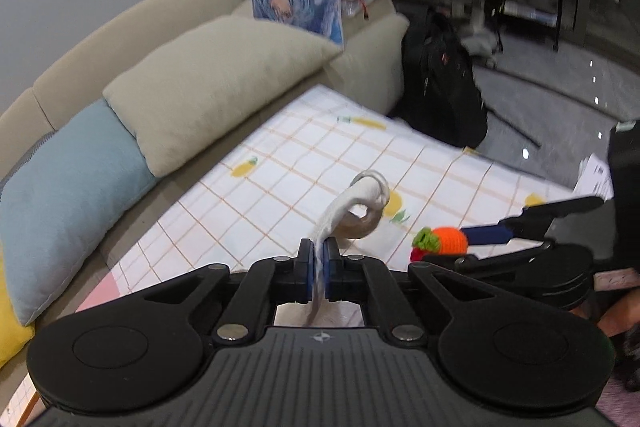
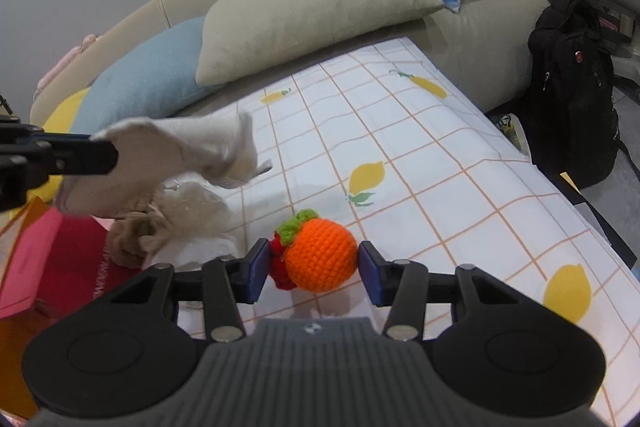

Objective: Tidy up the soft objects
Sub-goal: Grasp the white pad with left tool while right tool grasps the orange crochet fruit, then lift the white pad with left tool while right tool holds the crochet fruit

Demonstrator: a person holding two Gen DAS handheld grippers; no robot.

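My left gripper is shut on a white sock and holds it above the lemon-print sheet. The sock also shows at the left of the right wrist view, hanging from the left gripper. My right gripper is shut on an orange crocheted fruit with a green top; a red crocheted piece is pressed beside it. The orange fruit and right gripper show at the right of the left wrist view.
Beige, blue and yellow cushions lean on the sofa back. A beige knotted soft thing lies by a clear bag and red and pink boxes. A black backpack stands on the floor at right.
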